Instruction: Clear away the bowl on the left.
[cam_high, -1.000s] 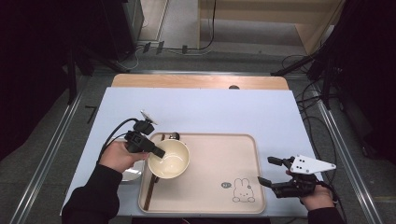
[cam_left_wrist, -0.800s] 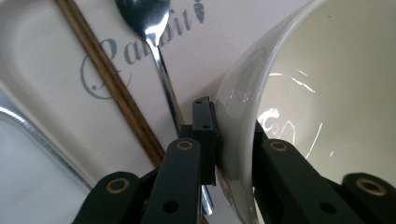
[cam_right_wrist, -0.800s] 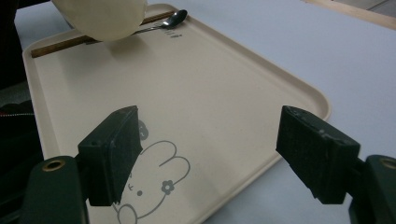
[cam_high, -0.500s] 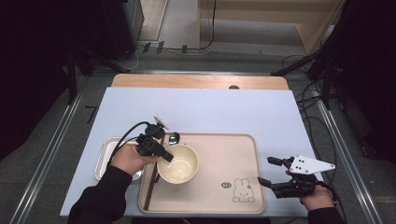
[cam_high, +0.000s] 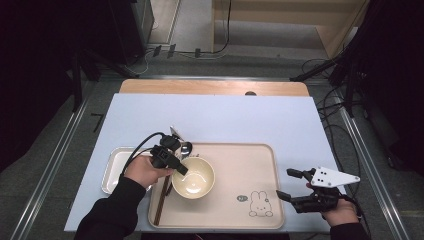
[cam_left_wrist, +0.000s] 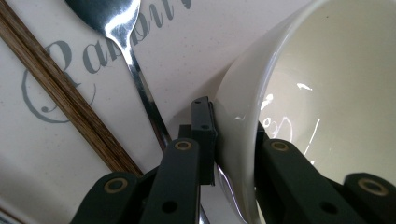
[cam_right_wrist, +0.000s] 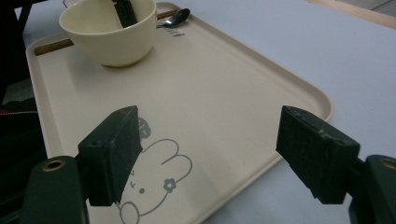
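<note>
Cream ceramic bowl (cam_high: 193, 177) sits on the left part of a beige plastic tray (cam_high: 250, 165) printed with a rabbit drawing, and we see the left gripper (cam_high: 176, 166) clamped on its near-left rim. In the left gripper view, one black jaw presses the outside of the bowl wall (cam_left_wrist: 243, 116) and the other sits inside it; we cannot see the jaw tips, since the rim covers them. Whether the bowl's base rests fully on the tray we cannot tell from any view.

Just beside the bowl, a shiny metal spoon (cam_left_wrist: 126, 56) lies on the tray with its handle running under the gripper, so its end is hidden. A pair of dark wooden chopsticks (cam_high: 162, 197) lies along the tray's left edge, partly covered by the person's left hand (cam_high: 145, 171). Left of the tray, a small silver metal dish (cam_high: 114, 167) is half hidden by that hand and its dark sleeve.

Well apart, at the tray's right corner, we see the right gripper (cam_high: 290, 185) held level with its jaws wide apart and nothing between them; in its own view the rabbit drawing (cam_right_wrist: 154, 186) is partly cut off behind the left jaw. Everything stands on a pale blue table top (cam_high: 225, 120).
</note>
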